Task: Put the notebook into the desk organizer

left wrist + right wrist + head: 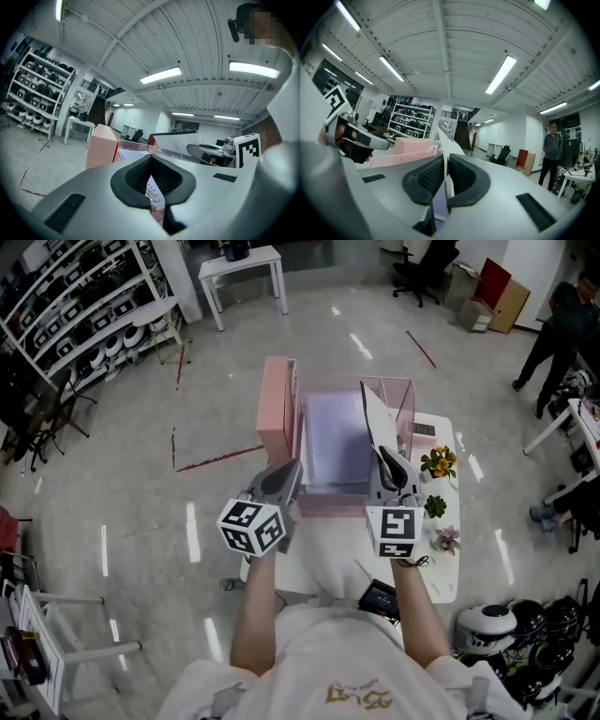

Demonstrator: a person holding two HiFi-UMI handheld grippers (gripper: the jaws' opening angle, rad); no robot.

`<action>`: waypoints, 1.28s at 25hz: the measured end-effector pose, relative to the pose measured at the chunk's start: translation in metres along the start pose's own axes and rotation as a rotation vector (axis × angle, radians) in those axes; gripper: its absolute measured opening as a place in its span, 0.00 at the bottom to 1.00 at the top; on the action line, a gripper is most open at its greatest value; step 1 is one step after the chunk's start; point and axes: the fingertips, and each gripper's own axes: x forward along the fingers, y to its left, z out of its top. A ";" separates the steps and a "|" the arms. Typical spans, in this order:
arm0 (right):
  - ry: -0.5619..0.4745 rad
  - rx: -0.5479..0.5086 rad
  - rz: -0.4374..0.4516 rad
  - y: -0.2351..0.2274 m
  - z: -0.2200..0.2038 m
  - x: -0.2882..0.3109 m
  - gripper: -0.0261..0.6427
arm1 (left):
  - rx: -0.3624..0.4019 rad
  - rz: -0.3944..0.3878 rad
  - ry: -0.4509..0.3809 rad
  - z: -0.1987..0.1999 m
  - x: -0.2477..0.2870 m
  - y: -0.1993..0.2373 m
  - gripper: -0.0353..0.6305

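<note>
The left claw (284, 476) points level with its jaws drawn together and nothing between them. It hovers at the front left corner of the pink mesh desk organizer (277, 413), whose solid pink end stands just ahead of the claw and to its left. The pale lavender sheet (333, 442) in the organizer's flat tray lies ahead of this claw and to its right, between the two claws.

The right claw (444, 164) is clamped on the lower edge of the white-covered notebook (378, 423). The notebook stands on edge and leans, rising ahead of the claw over the right part of the organizer. It is not yet in any compartment. The pink mesh walls of the upright slots sit just beyond and below the notebook's far end.

The step in hand looks like lining the notebook up with an upright slot at the right. The next move probably calls for squaring the cover to those walls and lowering it between them. The jaws should part only once the bottom edge rests inside. The small potted plants (438, 463) on the white table (441, 568) stand near this claw's right side, so drift that way is best avoided.
</note>
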 end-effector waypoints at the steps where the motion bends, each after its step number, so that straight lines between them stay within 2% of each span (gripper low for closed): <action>1: -0.002 -0.010 0.007 0.003 0.001 0.001 0.08 | 0.000 0.000 0.001 -0.001 0.001 0.000 0.08; 7: 0.037 -0.083 0.055 0.021 -0.009 0.011 0.09 | -0.006 0.002 0.008 -0.004 0.002 0.001 0.08; 13: 0.114 -0.055 0.170 0.046 -0.024 0.025 0.11 | -0.012 0.009 0.011 -0.004 0.000 0.004 0.08; 16: 0.116 -0.062 0.176 0.051 -0.027 0.024 0.11 | -0.016 0.016 0.011 -0.005 -0.002 0.007 0.08; 26: 0.176 -0.052 0.286 0.071 -0.038 0.032 0.11 | -0.029 0.026 0.012 -0.008 -0.003 0.014 0.08; 32: 0.172 -0.097 0.311 0.077 -0.036 0.031 0.13 | -0.030 0.024 0.015 -0.008 -0.005 0.014 0.08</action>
